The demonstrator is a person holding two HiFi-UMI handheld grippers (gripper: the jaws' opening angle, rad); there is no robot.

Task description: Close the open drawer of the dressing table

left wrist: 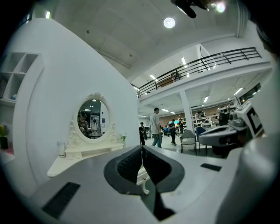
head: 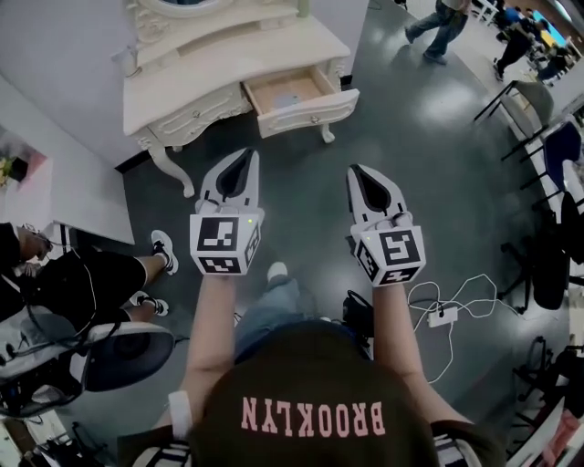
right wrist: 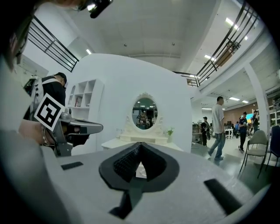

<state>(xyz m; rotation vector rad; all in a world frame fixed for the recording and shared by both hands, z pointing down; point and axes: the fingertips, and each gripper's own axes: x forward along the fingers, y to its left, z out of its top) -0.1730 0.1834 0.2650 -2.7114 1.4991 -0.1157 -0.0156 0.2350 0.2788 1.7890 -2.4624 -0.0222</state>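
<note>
A white dressing table [head: 219, 77] stands against the wall at the top of the head view. Its right-hand drawer [head: 306, 100] is pulled out, showing a bare wooden bottom. My left gripper [head: 243, 153] and right gripper [head: 356, 170] are side by side over the dark floor, short of the table and pointing toward it. Both are shut with nothing between the jaws. In the left gripper view the shut tips [left wrist: 141, 146] sit over the drawer front [left wrist: 142, 177], with the oval mirror [left wrist: 92, 119] to the left. The right gripper [right wrist: 140, 144] faces the table [right wrist: 135, 141] straight on.
A person sits on a chair [head: 100, 283] at the left, feet near my left arm. A power strip with a white cable [head: 443, 315] lies on the floor at the right. Chairs [head: 547, 146] stand along the right edge, and people [head: 438, 27] walk at the top right.
</note>
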